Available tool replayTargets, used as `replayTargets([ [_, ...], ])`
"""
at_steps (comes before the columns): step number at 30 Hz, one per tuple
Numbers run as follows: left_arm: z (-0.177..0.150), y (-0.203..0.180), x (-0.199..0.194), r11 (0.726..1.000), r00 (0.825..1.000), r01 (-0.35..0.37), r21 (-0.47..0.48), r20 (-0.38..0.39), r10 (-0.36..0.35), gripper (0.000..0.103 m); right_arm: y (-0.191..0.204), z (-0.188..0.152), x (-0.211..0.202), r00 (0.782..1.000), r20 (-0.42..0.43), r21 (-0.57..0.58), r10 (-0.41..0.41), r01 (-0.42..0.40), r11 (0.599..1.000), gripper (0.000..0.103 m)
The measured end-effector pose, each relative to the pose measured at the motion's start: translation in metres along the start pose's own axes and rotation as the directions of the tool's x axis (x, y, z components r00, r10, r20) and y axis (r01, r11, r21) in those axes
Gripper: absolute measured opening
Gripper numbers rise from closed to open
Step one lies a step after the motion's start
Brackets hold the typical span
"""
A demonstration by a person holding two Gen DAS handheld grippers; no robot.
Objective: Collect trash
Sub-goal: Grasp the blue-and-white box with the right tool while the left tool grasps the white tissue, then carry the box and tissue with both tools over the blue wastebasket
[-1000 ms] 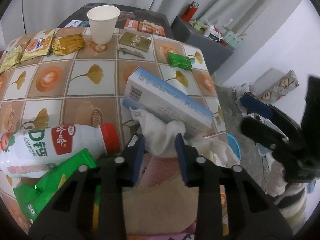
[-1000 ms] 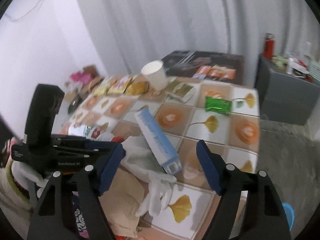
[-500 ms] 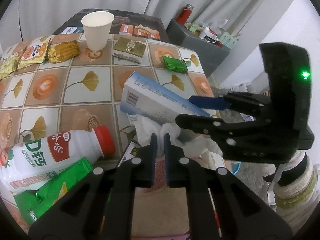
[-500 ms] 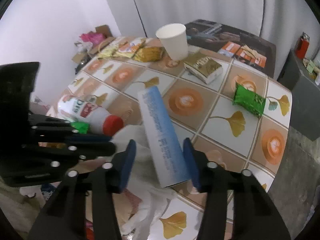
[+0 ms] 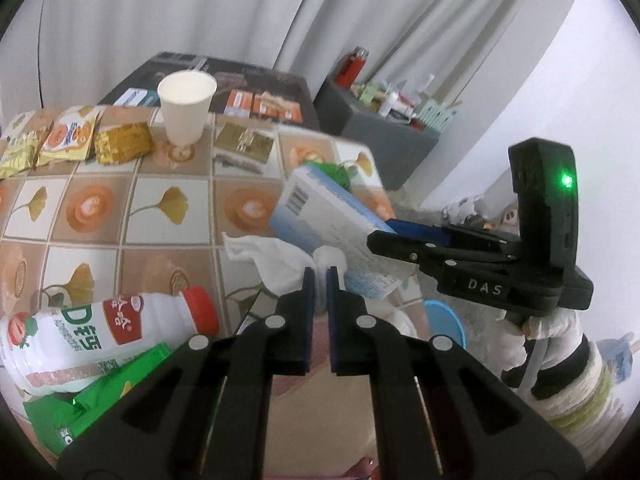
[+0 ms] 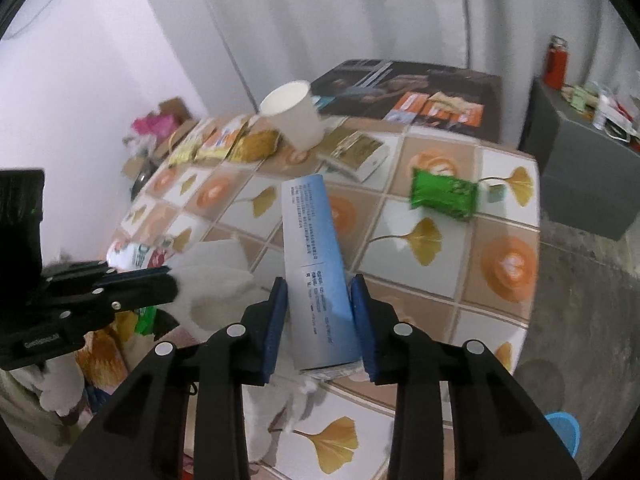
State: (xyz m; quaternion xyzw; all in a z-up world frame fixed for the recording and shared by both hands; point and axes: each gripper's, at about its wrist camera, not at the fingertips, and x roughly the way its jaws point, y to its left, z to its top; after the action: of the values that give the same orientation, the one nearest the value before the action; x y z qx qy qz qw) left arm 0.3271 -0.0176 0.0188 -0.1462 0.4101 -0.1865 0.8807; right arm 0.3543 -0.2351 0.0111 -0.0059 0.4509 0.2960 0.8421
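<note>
My left gripper is shut on a crumpled white tissue and holds it above the tiled table's near right corner; the tissue also shows in the right wrist view. My right gripper is shut on a long blue-and-white box and holds it tilted above the table. The box shows in the left wrist view just right of the tissue, with the right gripper clamped on its near end.
On the table lie a white drink bottle with a red cap, a green wrapper, a paper cup, snack packets, a gold box and a green packet. A blue bin stands on the floor.
My left gripper shut on the tissue and raised it. My right gripper came in, shut on the box and lifted it off the table.
</note>
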Motion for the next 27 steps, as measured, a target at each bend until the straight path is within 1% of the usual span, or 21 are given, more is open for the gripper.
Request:
replayTargets([
  [4, 0.005, -0.007, -0.009, 1.0, 0.999, 0.025, 0.002, 0.042, -0.025, 0.004, -0.009, 0.001, -0.022, 0.998, 0.058, 0.047, -0.028, 0.025, 0.999, 0.032],
  [7, 0.01, -0.011, -0.015, 0.999, 0.997, 0.041, 0.002, 0.06, -0.041, 0.004, -0.014, 0.0, -0.045, 0.992, 0.112, 0.078, -0.061, 0.053, 0.996, 0.032],
  [13, 0.025, -0.022, -0.028, 0.997, 0.992, 0.081, 0.0, 0.098, -0.08, 0.004, -0.021, -0.007, -0.092, 0.972, 0.212, 0.128, -0.105, 0.08, 0.989, 0.032],
  [17, 0.033, -0.032, -0.038, 0.995, 0.987, 0.104, 0.012, 0.123, -0.105, 0.004, -0.025, -0.018, -0.123, 0.954, 0.269, 0.164, -0.134, 0.091, 0.982, 0.032],
  [22, 0.038, -0.051, -0.048, 0.988, 0.98, 0.148, 0.036, 0.129, -0.151, 0.004, -0.032, -0.045, -0.164, 0.927, 0.327, 0.222, -0.184, 0.114, 0.968, 0.032],
  [27, 0.039, -0.084, -0.051, 0.976, 0.972, 0.2, 0.09, 0.108, -0.209, 0.004, -0.051, -0.09, -0.206, 0.899, 0.351, 0.326, -0.262, 0.145, 0.934, 0.032],
])
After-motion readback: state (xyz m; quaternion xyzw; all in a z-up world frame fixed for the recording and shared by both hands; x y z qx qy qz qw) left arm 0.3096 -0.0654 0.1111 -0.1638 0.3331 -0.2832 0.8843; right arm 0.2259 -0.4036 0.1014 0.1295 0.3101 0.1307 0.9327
